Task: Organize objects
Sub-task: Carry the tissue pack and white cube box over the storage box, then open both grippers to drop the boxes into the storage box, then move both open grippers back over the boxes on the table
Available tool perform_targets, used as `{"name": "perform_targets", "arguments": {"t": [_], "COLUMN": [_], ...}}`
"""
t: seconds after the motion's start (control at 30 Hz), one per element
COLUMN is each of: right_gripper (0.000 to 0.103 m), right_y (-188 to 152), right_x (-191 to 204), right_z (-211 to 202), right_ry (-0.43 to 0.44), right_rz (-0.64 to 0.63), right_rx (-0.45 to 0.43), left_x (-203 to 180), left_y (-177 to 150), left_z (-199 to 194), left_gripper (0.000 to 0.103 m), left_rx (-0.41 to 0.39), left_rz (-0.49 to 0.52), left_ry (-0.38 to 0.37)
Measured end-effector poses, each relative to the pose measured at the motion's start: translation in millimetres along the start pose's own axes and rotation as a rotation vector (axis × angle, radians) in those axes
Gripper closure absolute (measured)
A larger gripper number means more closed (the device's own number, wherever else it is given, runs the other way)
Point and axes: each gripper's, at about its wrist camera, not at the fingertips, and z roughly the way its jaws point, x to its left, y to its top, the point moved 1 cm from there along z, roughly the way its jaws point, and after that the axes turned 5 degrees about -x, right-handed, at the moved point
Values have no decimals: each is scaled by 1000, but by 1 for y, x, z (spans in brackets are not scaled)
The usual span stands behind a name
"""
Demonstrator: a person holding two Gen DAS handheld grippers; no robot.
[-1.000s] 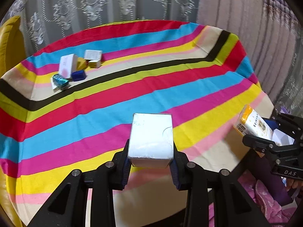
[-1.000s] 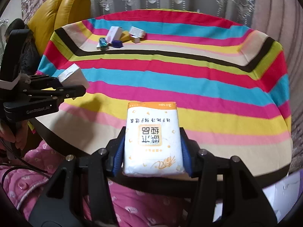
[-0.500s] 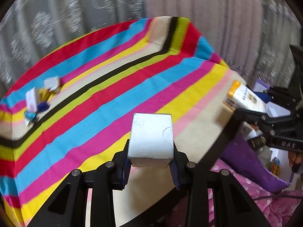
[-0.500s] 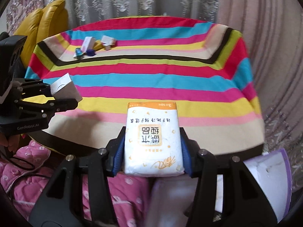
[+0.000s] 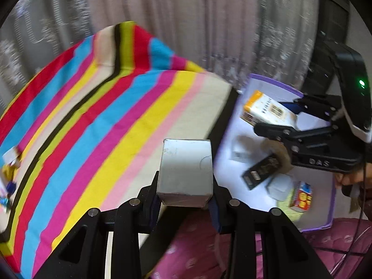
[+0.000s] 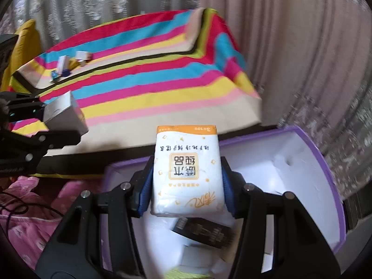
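Left gripper [image 5: 186, 205] clamps a plain white box [image 5: 185, 173] over the striped worktop [image 5: 104, 125] edge. Right gripper [image 6: 187, 191] grips a tissue pack [image 6: 186, 172] above the purple-rimmed box [image 6: 325, 162]. Small items [image 6: 67, 66] far across worktop.

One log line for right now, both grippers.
left gripper: shut on white box | right gripper: shut on tissue pack, over purple bin

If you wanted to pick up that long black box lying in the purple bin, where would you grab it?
Across its two long sides near the middle, coming straight down from above. The flat black rectangular box lies on its broad face inside the purple-rimmed white bin, so only the narrow width suits a gripper. Other small packs lie close by, so a top approach looks safest.
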Motion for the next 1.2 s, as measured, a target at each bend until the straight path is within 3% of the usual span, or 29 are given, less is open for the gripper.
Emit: {"name": "perform_targets", "arguments": {"t": [0.23,0.43,0.5,0.57,0.63,0.8,1.0,1.1,1.2], "right_gripper": [48,48,47,39,26,23,19,18,17], "right_y": [-15,-22,-21,-16,-10,20,64,87,101], "right_x": [-43,-59,-64,-69,-68,-16,108,178,239], "right_z": [-13,-19,-16,-9,-5,18,72,101,131], "right_ry": [-111,-202,-253,-271,-268,-158,93,220,295], "right_rz": [61,50,62,95,137,72,-128,-221,-322], "right_rx": [23,65,93,114,120,100,127,130,138], "left_x": [-52,-74,-75,-75,-63,1,126,195,268], "left_y": [19,24,21,15,5,-20,-82,-123,-168], "left_z": [16,26,27,26,21,12,-20,-35,-50], "left_gripper": [66,65,55,21,16,16,15,13,13], "left_rx": [8,-7,-10,-9,-57,-96,-96,-58,-13], "left_rz": [118,142,144,158,155,54,-204,-344,-505], "left_ry": [-119,-229,-297,-292,-222,-28,297,451,588]}}
